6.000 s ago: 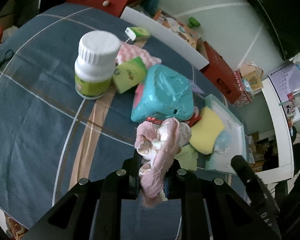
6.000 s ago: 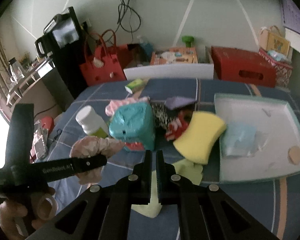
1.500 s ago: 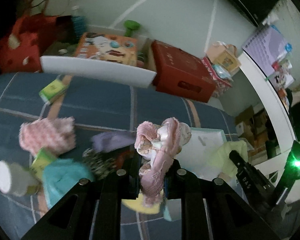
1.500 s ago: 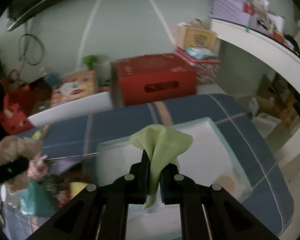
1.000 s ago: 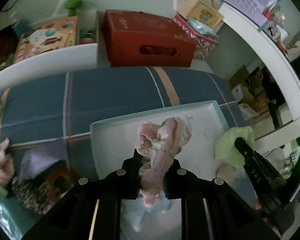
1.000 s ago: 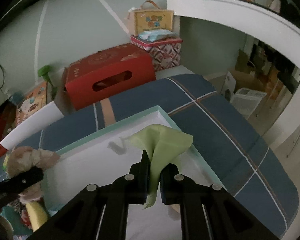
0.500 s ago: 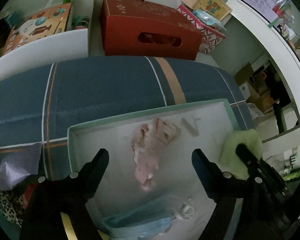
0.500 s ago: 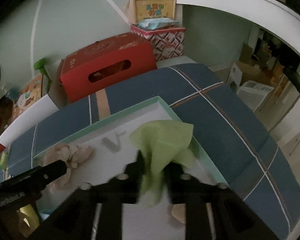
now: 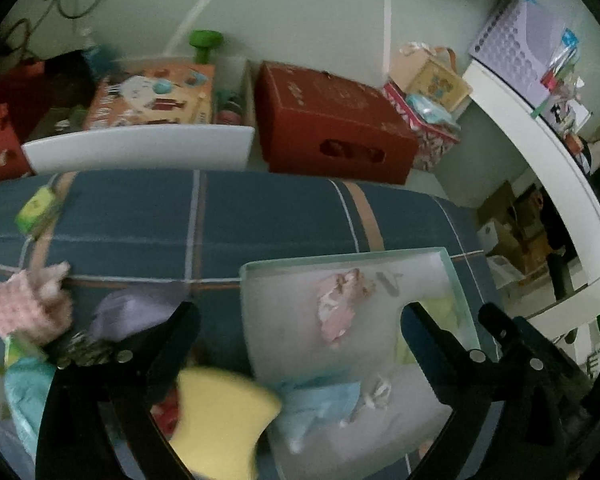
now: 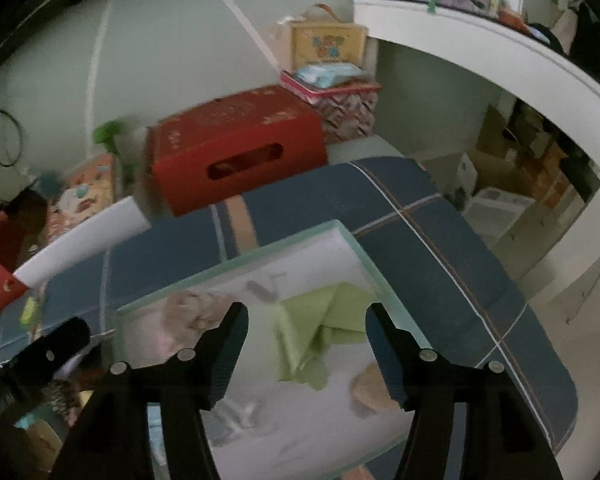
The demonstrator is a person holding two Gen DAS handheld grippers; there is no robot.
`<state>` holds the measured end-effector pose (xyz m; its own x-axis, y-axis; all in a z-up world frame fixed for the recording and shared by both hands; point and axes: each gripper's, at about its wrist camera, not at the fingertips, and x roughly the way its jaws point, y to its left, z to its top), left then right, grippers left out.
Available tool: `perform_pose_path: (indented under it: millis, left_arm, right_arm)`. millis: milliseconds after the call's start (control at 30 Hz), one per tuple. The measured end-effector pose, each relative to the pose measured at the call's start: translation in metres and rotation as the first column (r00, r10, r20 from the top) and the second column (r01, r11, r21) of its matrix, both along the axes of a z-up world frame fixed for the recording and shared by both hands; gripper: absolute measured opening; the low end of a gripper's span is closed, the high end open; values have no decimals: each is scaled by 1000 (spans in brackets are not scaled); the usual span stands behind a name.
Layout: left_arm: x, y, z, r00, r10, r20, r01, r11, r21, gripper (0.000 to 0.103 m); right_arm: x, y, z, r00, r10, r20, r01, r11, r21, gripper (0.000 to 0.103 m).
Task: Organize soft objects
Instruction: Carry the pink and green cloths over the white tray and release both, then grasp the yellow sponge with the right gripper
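Left wrist view: a blue plaid bed (image 9: 260, 208) fills the middle of the frame, with a pale tray (image 9: 446, 258) at lower right. Inside the tray lie a light blue mask (image 9: 320, 404), a pink cloth (image 9: 338, 304) and, at its right edge, a green cloth (image 10: 320, 328). Both the left gripper (image 9: 300, 320) and the right gripper (image 10: 306, 316) hang above the tray with jaws spread and empty. Two pieces look just delivered. A yellow sponge (image 9: 220, 420), pink towel (image 9: 28, 308) and purple cloth (image 9: 128, 312) at lower left remain; the next move likely calls for swinging back to pinch one.
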<state>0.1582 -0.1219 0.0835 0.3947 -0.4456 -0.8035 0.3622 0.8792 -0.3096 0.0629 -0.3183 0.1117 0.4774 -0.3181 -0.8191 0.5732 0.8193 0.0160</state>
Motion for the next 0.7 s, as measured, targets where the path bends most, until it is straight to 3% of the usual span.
perform_pose_path:
  millis: [267,467,700]
  left_arm:
    - [-18,68,1,993,120,9,-120,992,33,100]
    - [-25,132,4,967,255,20,-256,967,15,100]
    - [-38,189,3,930,367,15,-367,930,-19,100]
  right_arm:
    - [6,44,-5,996,58,-61,-57,998,30,66]
    - [11,91,-18,983,172,-60,-165,980,107,66]
    - [20,144,-30,947,307,-96,-296,948,114,66]
